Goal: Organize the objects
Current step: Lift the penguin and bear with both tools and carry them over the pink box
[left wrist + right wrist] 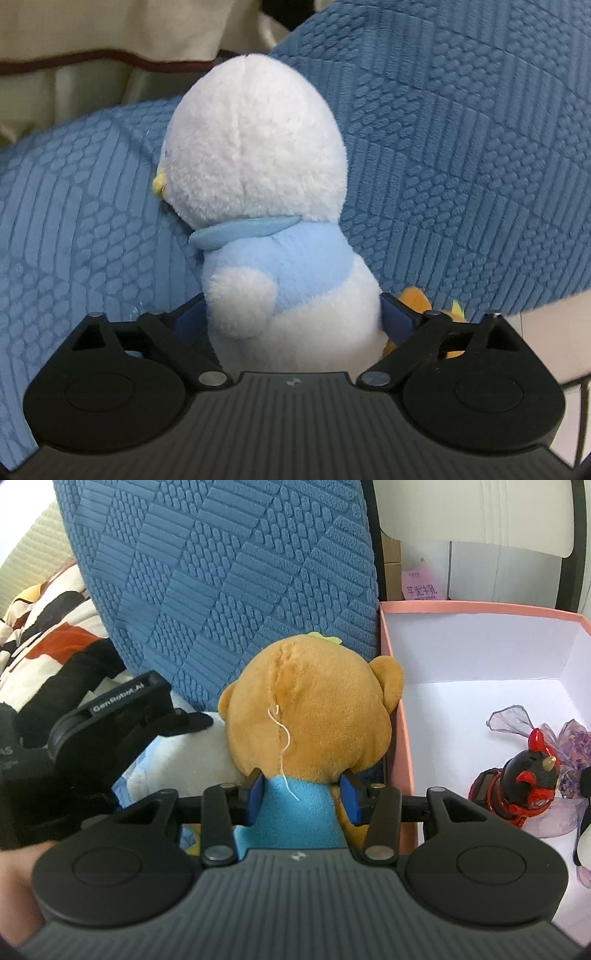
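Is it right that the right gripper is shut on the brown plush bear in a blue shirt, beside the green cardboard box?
Not quite: the cardboard box is pink outside, white inside, as the right wrist view shows. The right gripper is indeed shut on the brown plush bear.

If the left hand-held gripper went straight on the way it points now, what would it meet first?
The white plush penguin, already between the left hand-held gripper's wide-open jaws; behind it, probably the blue cushion.

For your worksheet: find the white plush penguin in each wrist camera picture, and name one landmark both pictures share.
Left wrist view: the white plush penguin fills the centre, upright, back to the camera.
Right wrist view: only a white part shows, left of the brown plush bear.
Shared landmark: the blue textured cushion behind the toys.
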A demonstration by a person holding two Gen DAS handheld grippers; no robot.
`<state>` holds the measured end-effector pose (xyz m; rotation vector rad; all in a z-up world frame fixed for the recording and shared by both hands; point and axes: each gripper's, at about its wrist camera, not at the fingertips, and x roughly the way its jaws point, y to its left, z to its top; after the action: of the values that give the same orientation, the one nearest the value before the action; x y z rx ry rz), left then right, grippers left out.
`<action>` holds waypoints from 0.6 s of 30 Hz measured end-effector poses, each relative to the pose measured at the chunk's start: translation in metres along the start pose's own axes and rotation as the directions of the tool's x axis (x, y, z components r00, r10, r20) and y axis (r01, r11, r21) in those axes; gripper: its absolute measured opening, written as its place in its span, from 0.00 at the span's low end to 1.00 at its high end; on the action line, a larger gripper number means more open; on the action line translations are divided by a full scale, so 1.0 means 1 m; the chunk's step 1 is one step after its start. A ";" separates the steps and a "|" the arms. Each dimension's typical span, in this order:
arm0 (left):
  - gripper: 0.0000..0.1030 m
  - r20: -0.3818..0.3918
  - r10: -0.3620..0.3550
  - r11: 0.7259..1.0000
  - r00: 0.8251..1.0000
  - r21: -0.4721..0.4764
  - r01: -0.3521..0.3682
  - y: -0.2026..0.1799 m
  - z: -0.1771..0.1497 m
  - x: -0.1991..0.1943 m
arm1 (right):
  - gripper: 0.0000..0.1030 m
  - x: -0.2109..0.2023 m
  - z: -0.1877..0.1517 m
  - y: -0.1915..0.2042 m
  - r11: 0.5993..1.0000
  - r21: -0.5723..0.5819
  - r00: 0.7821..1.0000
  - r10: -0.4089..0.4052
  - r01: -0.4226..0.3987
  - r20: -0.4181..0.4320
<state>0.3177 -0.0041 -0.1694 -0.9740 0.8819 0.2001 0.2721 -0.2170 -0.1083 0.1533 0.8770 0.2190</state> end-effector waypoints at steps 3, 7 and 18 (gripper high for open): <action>0.86 -0.013 0.009 0.997 1.000 0.076 -0.008 -0.002 0.002 -0.007 | 0.46 -0.002 0.000 0.002 1.000 0.001 1.000 0.013 -0.013 0.004; 0.83 -0.022 0.028 0.986 0.999 0.164 -0.024 -0.005 0.006 -0.025 | 0.46 -0.009 -0.001 0.010 0.999 -0.009 0.999 0.034 -0.034 0.016; 0.79 -0.044 0.122 0.888 0.992 0.452 -0.089 0.011 0.009 -0.081 | 0.45 -0.009 -0.016 0.027 0.996 0.002 0.995 0.093 -0.093 -0.028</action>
<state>0.2650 0.0275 -0.1153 -0.5023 0.9927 0.0471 0.2502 -0.1928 -0.1057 0.1926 0.8983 0.3081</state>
